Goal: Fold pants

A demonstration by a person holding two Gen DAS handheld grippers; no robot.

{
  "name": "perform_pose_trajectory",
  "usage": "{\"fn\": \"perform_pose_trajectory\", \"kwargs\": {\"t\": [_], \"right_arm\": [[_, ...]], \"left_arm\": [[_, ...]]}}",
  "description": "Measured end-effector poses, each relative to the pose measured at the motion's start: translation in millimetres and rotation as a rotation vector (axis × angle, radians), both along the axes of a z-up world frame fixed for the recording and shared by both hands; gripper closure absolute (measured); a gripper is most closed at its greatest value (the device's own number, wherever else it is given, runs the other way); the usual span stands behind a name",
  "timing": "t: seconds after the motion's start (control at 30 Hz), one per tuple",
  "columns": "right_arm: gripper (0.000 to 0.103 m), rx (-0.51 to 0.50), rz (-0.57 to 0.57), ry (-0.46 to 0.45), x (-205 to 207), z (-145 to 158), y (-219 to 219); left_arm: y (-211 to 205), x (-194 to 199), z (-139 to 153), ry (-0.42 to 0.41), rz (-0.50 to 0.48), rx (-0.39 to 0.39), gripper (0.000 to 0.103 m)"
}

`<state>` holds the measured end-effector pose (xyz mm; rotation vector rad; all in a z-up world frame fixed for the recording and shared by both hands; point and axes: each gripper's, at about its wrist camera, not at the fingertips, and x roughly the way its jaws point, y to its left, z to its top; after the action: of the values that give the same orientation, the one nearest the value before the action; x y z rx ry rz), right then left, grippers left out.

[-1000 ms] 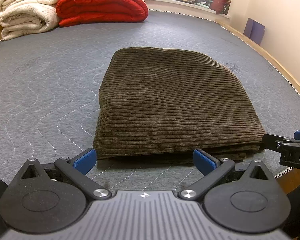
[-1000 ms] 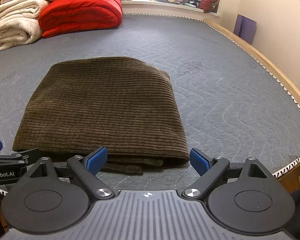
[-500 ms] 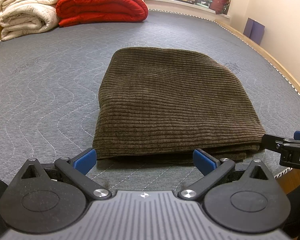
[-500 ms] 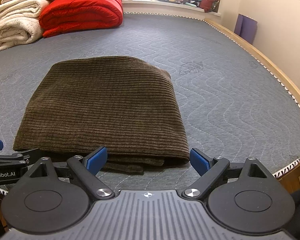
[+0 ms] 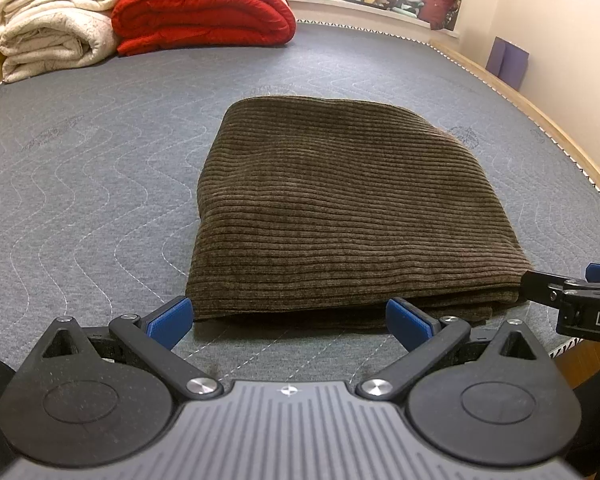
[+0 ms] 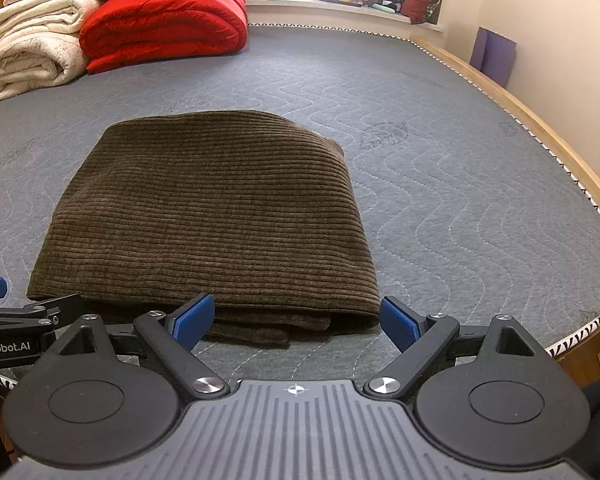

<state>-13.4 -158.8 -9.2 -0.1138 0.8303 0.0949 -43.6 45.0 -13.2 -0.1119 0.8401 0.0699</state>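
Near edge of mattress [image 5: 80, 184]: left gripper [image 5: 288, 318] and right gripper [image 6: 296, 320], both spread wide, empty, hovering just short of pants [image 5: 340, 216]. Pants folded into a thick brown corduroy block, near hem close to that edge, loose layers peeking out beneath. Looks finished or nearly so; if tidying, best pinch the protruding lower layers and tuck square without dragging the stack. Readable: "DA" on right gripper's side, "nRobot.AI" on left's. Farther off, at far-left corner, white blanket [image 5: 52, 20] and red quilt [image 5: 204, 12].

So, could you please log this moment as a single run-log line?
brown corduroy pants: folded, flat on grey mattress | left gripper: open, empty, at near edge | right gripper: open, empty, at near edge
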Motion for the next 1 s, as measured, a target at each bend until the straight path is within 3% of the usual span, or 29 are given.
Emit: {"fn": "perform_pose_trajectory", "kwargs": {"t": [1.0], "right_arm": [[0.012, 0.0, 0.001, 0.002, -1.8, 0.1, 1.1]], "left_arm": [[4.0, -0.6, 0.4, -0.014, -0.022, 0.006, 0.0]]}}
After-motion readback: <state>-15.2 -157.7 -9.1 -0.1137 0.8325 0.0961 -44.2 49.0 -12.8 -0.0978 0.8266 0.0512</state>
